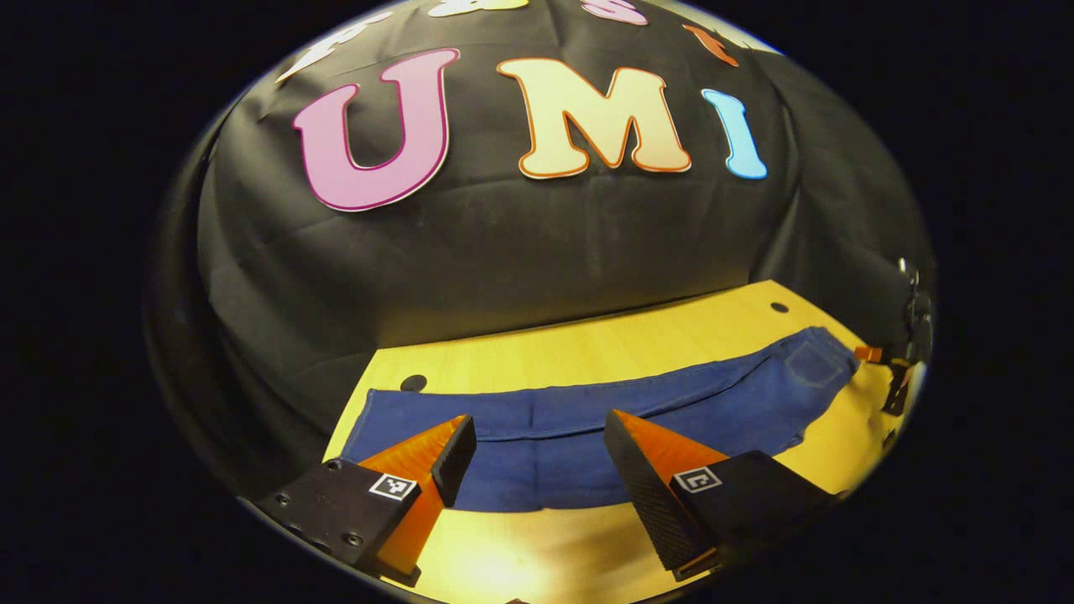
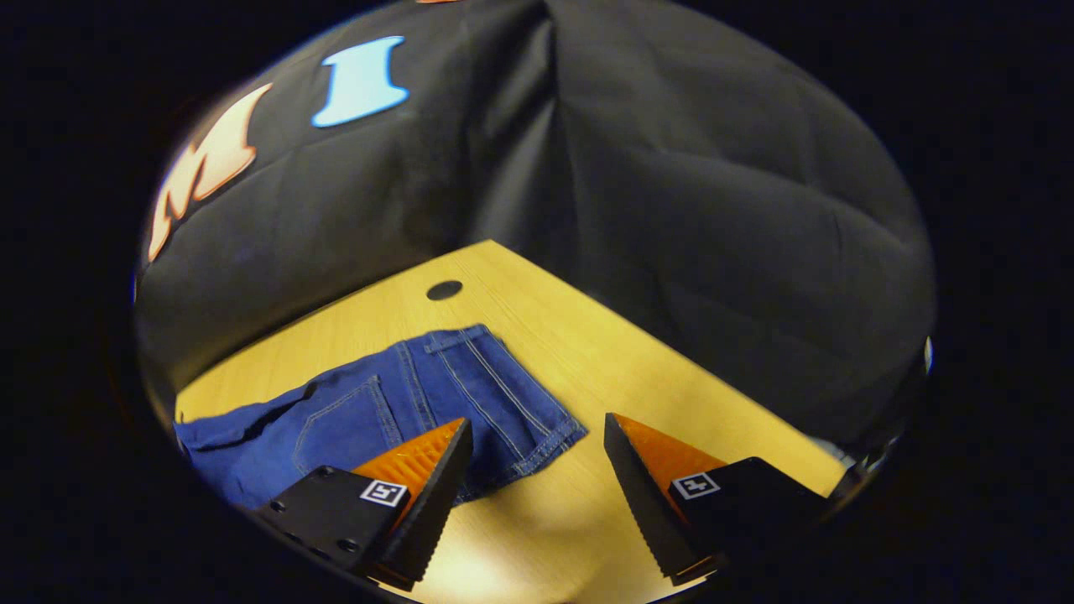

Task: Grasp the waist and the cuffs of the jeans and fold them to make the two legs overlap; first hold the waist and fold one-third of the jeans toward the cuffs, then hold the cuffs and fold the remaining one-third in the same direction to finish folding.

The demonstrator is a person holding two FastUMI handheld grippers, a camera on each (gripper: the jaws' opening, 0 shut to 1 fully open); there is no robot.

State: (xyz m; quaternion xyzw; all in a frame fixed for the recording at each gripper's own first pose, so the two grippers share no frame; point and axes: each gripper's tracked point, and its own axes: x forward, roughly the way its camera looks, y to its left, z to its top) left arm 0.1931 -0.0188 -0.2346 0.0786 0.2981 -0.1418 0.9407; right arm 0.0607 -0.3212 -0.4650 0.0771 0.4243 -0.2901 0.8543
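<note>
Blue jeans (image 1: 545, 453) lie flat along the wooden table (image 1: 587, 344), cuffs (image 1: 362, 428) at the left and waist with a back pocket (image 1: 814, 361) at the right. My left gripper (image 1: 539, 419) hovers open over the middle of the legs, holding nothing. In the right gripper view the waist end of the jeans (image 2: 470, 377) lies just ahead and to the left. My right gripper (image 2: 537, 421) is open there, its left finger (image 2: 419, 470) over the near waist corner and nothing between its fingers. That right gripper (image 1: 885, 373) also appears beside the waist in the left gripper view.
The table has round cable holes (image 1: 413, 382) (image 1: 779, 307) (image 2: 444, 290) near its back edge. Black cloth walls close it in behind and on the right. Bare wood (image 2: 654, 369) lies to the right of the waist and in front of the jeans.
</note>
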